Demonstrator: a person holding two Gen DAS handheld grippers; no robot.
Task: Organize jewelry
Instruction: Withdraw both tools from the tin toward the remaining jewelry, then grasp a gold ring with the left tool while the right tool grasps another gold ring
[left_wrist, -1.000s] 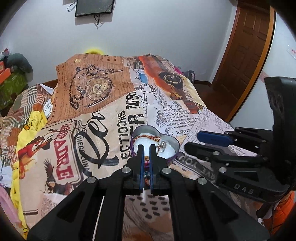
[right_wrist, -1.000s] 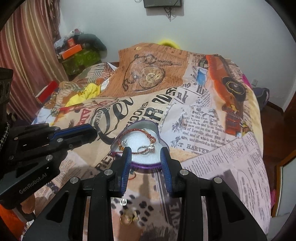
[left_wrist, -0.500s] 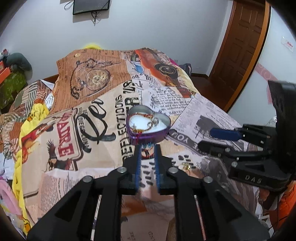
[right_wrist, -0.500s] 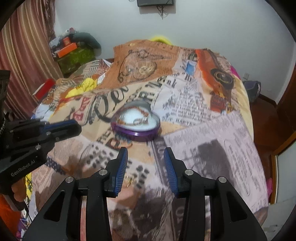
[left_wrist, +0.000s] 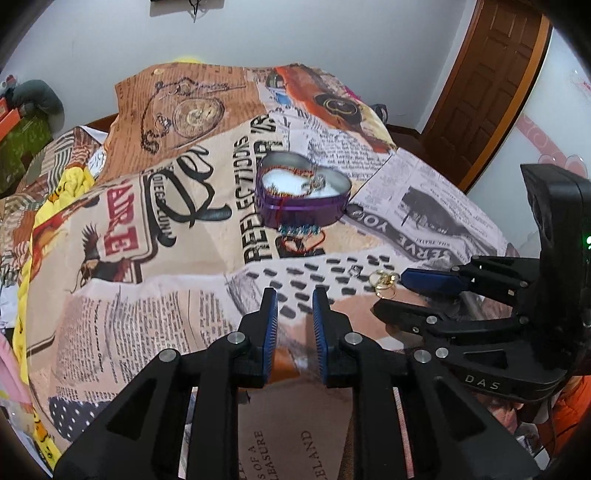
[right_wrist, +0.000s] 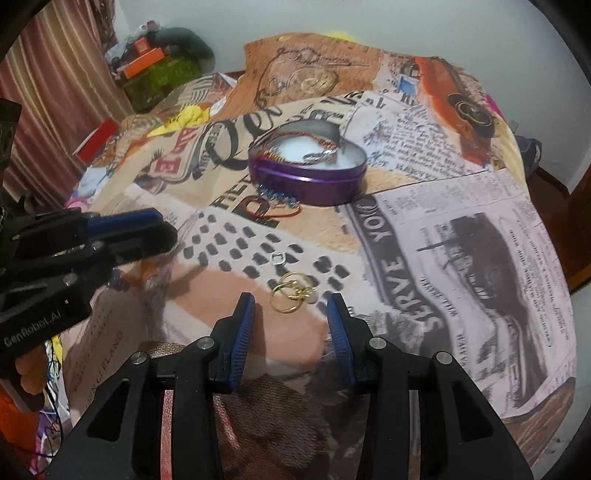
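Now the left gripper (left_wrist: 294, 308), black with blue ribbed pads, has its jaws standing a narrow gap apart with nothing between them, only the printed cloth showing through. They have lately been opening, though they have held about steady in the last half second. The right gripper (right_wrist: 291, 314), same black-and-blue build, stands wider, jaws apart and empty, likewise lately opened and now about steady. Just beyond its fingertips, lying on the bedspread and between the lines of the two pads, is a pair of thin gold hoop earrings (right_wrist: 290, 291), tangled together, touching neither pad. In the left view those same earrings (left_wrist: 384, 281) sit just beside the tip of the right gripper (left_wrist: 424, 291).

A little farther out lies a small silver square ring (right_wrist: 278, 258) on the black-dotted patch. Past that, a red cord bracelet with blue beads (right_wrist: 275, 203) rests against the near wall of the purple heart-shaped tin (right_wrist: 332, 188). The tin is open, white-lined, with a red-orange cord and something silver lying inside; detail there is blurred.

All of it sits on the newspaper-and-pocket-watch print bedspread (left_wrist: 166, 258). Off to the far right of the left view, a brown wooden door (left_wrist: 495, 85).
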